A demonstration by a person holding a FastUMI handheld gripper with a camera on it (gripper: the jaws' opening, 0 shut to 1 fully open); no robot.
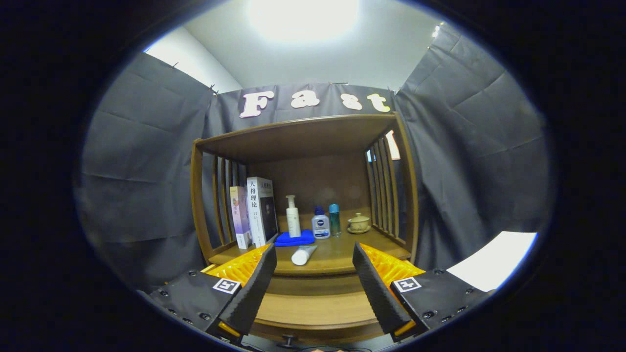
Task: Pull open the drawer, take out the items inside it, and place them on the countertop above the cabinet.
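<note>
My gripper (314, 250) is open, with nothing between its fingers, and hangs in front of a wooden cabinet. Just beyond the fingertips is the countertop (342, 256). A white tube (303, 255) lies on its side there, near the front edge and closer to the left finger. A folded blue cloth (294, 239) lies right behind the tube. Below the fingers is the wooden drawer front (313, 310) with a small dark knob (288, 340) at its lower edge. The inside of the drawer is hidden, and I cannot tell how far out it stands.
Further back on the countertop stand a white pump bottle (293, 216), a small blue-capped bottle (320, 223), a teal bottle (334, 219) and a lidded cup on a saucer (358, 223). Books (254, 212) lean at the left. Slatted side walls and a wooden top board (303, 134) enclose the space.
</note>
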